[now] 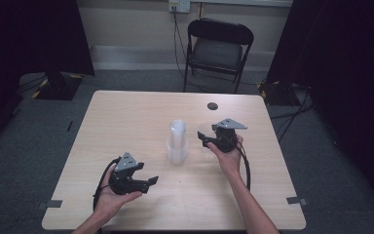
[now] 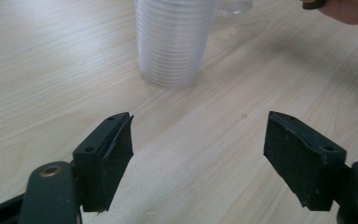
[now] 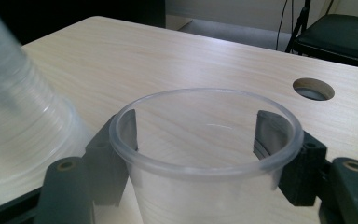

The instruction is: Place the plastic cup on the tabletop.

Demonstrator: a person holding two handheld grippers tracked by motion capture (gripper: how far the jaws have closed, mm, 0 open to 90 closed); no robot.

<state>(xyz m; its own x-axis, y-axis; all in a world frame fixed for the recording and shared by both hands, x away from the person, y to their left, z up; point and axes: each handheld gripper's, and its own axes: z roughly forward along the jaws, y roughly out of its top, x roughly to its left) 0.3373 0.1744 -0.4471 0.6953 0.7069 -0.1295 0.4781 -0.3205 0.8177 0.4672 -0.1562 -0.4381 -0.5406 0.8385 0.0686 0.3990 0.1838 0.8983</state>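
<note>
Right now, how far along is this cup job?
Done: one clear cup is off the stack of cups, gripped upright by the right gripper. In hand: it sits beside the stack. Left: the stack looks many cups tall; the left gripper is open, holding nothing.

cup stack [image 2: 175, 42]: top cut off | single cup [image 3: 205, 158]: base cut off, walls veil pads

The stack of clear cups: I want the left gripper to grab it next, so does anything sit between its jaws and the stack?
Nothing visible does. In the left gripper view, bare wooden table lies between the open left gripper and the stack of cups.
</note>
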